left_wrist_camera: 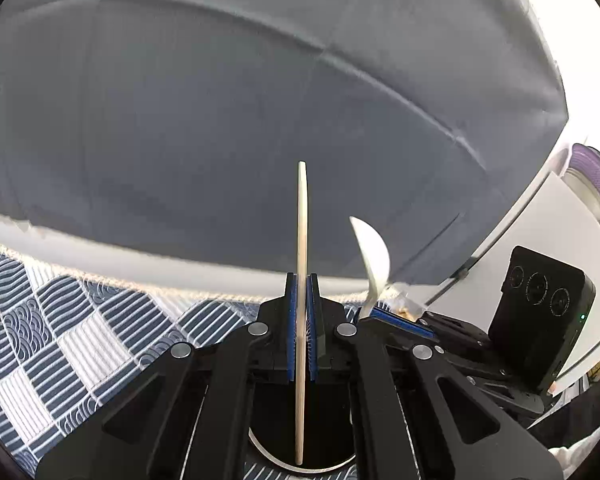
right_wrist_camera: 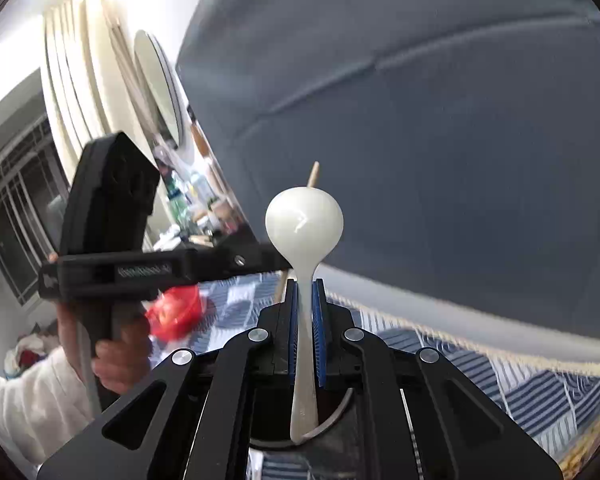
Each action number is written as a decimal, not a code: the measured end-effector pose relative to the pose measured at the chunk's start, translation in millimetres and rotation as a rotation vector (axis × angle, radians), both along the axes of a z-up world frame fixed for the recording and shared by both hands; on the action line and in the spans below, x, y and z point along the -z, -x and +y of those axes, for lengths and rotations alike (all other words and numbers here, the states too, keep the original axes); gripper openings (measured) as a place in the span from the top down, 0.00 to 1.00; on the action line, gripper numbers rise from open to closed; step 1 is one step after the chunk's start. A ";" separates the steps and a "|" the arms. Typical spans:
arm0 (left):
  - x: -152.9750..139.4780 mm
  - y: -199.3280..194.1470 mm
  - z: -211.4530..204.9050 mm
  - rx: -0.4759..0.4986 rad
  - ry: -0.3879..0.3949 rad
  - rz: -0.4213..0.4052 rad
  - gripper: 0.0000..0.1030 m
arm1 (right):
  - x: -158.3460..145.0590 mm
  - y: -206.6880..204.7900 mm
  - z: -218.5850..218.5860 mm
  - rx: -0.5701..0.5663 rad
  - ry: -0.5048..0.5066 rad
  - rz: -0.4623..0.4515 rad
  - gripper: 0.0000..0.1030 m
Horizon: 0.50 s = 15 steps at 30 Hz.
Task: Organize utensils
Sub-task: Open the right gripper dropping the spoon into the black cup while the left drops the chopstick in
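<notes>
The left gripper is squeezed tight on a thin wooden stick, maybe a chopstick. The stick's long side runs straight out ahead between the pads. The right gripper is pinched on the handle of a white spoon, bowl end pointing far and up. Both stand close together, the spoon just right of the stick, over a blue patterned cloth. A big grey cushion fills the far side. I see no holder to put them in.
</notes>
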State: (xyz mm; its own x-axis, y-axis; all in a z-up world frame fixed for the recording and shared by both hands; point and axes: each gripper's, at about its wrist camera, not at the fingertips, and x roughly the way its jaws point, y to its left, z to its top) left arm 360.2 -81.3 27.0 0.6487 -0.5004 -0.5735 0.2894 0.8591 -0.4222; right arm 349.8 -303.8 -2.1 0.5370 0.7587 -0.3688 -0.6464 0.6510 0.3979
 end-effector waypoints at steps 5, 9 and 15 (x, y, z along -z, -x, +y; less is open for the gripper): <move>7.4 11.4 -0.8 0.018 -0.021 0.026 0.95 | 2.2 4.1 8.4 -0.011 0.071 0.017 0.93; 4.0 25.0 4.6 0.022 -0.043 0.033 0.89 | -4.3 14.7 9.2 -0.010 0.110 0.005 0.90; -6.3 52.1 23.5 -0.011 -0.093 0.020 0.46 | -21.3 35.4 2.4 0.041 0.178 -0.028 0.66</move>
